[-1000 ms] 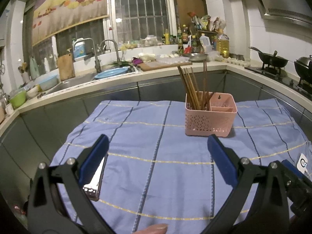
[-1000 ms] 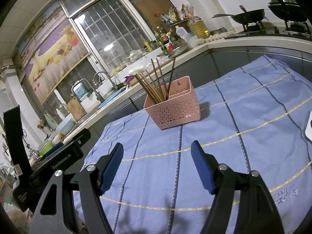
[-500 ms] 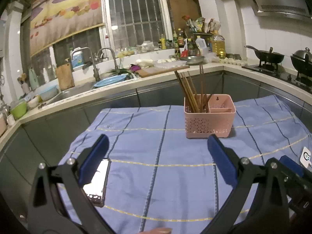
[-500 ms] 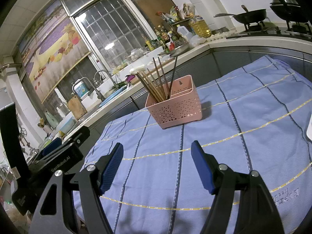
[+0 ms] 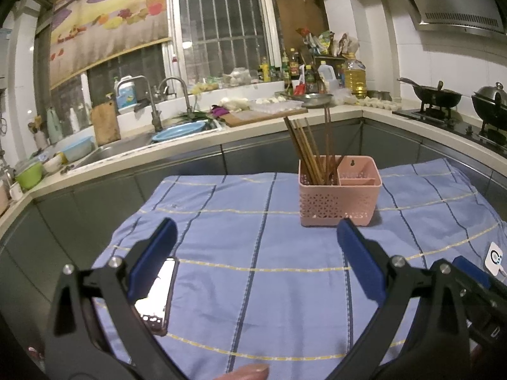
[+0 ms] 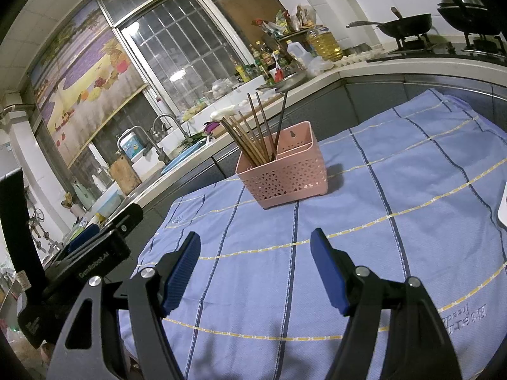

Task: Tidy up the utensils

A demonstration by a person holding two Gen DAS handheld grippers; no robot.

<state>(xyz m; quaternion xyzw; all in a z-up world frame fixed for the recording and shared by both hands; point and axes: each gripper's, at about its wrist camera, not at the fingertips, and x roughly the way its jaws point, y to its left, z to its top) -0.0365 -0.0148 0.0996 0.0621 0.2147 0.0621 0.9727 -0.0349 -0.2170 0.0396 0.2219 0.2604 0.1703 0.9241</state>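
A pink perforated utensil basket (image 5: 339, 202) stands on the blue striped cloth (image 5: 253, 253), also seen in the right wrist view (image 6: 285, 177). Several brown chopsticks (image 5: 312, 153) stand upright in its left compartment (image 6: 253, 136); the right compartment looks empty. My left gripper (image 5: 255, 240) is open and empty, above the cloth, well short of the basket. My right gripper (image 6: 255, 253) is open and empty, also short of the basket.
A phone (image 5: 158, 294) lies on the cloth by my left gripper's left finger. A white tag (image 5: 495, 258) sits at the cloth's right edge. Behind runs a counter with sink (image 5: 126, 145), cutting board (image 5: 263, 117), bottles and stove with wok (image 5: 437, 95).
Both grippers have drawn back and risen slightly, so the basket looks a little farther. More of the phone shows. Both grippers stay open.
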